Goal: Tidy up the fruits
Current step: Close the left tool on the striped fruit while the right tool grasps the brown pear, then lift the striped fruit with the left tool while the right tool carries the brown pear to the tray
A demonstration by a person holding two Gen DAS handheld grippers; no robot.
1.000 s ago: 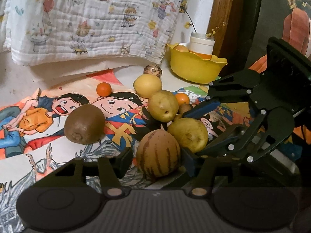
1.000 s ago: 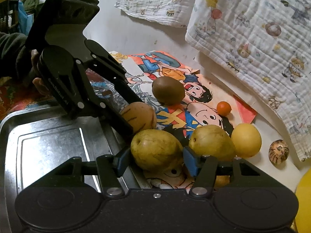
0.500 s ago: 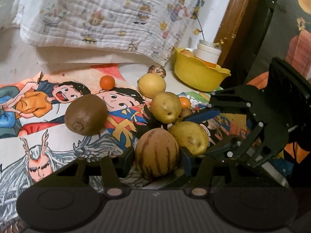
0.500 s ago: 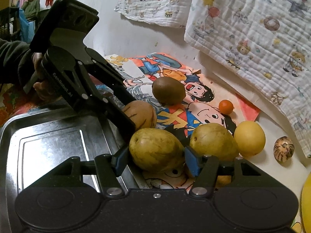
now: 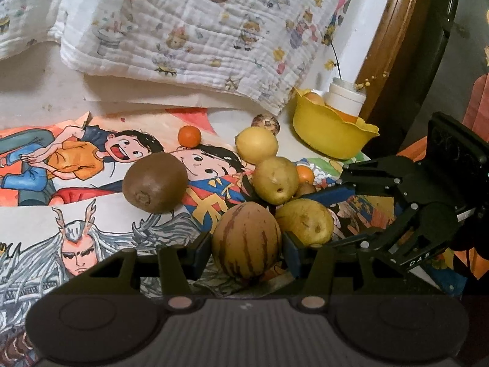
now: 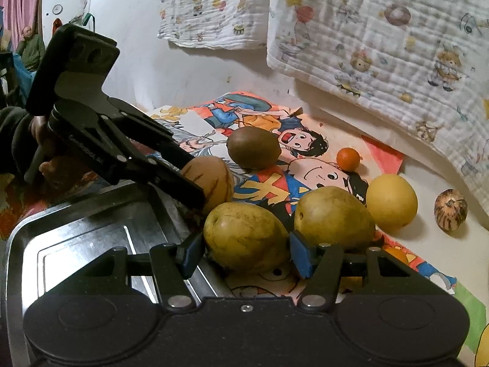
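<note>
Left tongs (image 5: pixel 247 246) grip a striped tan melon (image 5: pixel 246 240) between my blue pads, and my right tongs (image 6: pixel 244 252) clamp a yellow-green pear (image 6: pixel 244 235) beside the steel tray (image 6: pixel 76 232). Just past them I see a second pear (image 6: pixel 334 217) touching the first, then a brown kiwi (image 5: pixel 155 182) on the cartoon poster (image 5: pixel 61 165), a yellow lemon (image 5: pixel 256 144), a small orange (image 5: pixel 189 136), a small striped fruit (image 6: pixel 450 209), and farthest the yellow bowl (image 5: pixel 327 133) under a printed cloth (image 5: pixel 198 21).
</note>
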